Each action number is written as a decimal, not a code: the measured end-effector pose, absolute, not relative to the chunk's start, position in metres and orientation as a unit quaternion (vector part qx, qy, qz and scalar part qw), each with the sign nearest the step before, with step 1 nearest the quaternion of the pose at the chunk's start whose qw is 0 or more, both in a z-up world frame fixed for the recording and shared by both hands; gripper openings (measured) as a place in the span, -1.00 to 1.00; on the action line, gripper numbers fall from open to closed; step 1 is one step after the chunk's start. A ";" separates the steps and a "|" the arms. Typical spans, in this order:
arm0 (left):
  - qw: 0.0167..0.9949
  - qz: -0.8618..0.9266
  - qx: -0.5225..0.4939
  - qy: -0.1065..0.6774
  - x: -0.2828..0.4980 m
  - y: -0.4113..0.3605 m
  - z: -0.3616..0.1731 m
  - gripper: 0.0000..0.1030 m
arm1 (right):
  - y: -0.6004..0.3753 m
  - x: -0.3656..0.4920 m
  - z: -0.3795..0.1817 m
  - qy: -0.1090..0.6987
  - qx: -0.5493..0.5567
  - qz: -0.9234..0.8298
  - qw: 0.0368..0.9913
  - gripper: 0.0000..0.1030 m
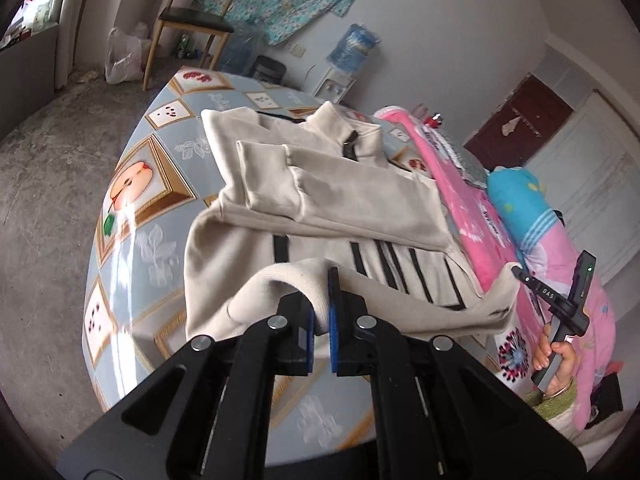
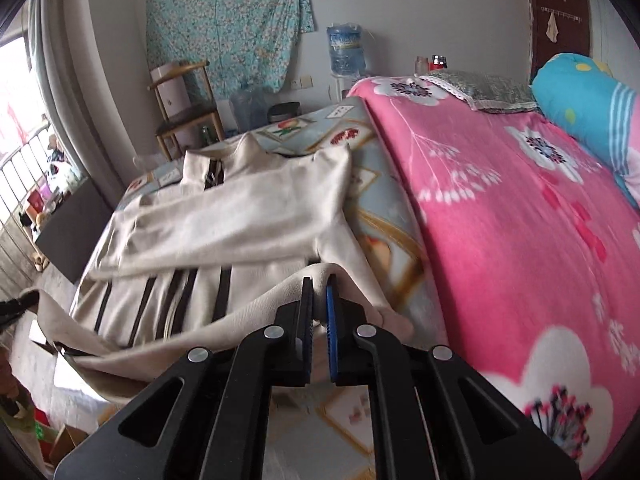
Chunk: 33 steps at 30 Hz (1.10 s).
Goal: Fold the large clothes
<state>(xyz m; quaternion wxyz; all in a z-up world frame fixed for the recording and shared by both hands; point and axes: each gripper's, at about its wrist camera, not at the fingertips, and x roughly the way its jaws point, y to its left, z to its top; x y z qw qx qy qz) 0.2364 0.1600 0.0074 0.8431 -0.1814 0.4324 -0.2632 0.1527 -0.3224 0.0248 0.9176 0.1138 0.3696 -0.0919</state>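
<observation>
White "DAS" lettering, seen upside down, on right hand-held gripper (image 1: 516,270) black body.

The sweater (image 1: 328,200) lies on the counter (image 1: 140,208), sleeves folded across its chest, collar at the far end. The bed (image 2: 500,208) runs along the counter's right side; a chair (image 1: 188,20) stands beyond the counter

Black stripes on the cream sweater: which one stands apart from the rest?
The short black stripe at the far left in the left wrist view, set apart from the cluster of four black stripes on the cream sweater.
</observation>
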 end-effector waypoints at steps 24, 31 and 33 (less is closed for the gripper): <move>0.807 -0.202 -0.264 0.489 0.200 0.178 -0.050 0.28 | -0.368 0.123 -0.053 0.438 0.283 -0.073 0.850 0.36; 0.773 -0.156 -0.382 0.482 0.204 0.192 -0.082 0.36 | -0.369 0.116 -0.069 0.428 0.311 -0.097 0.843 0.36; 0.769 -0.144 -0.406 0.472 0.207 0.196 -0.085 0.37 | -0.370 0.119 -0.070 0.420 0.319 -0.110 0.843 0.36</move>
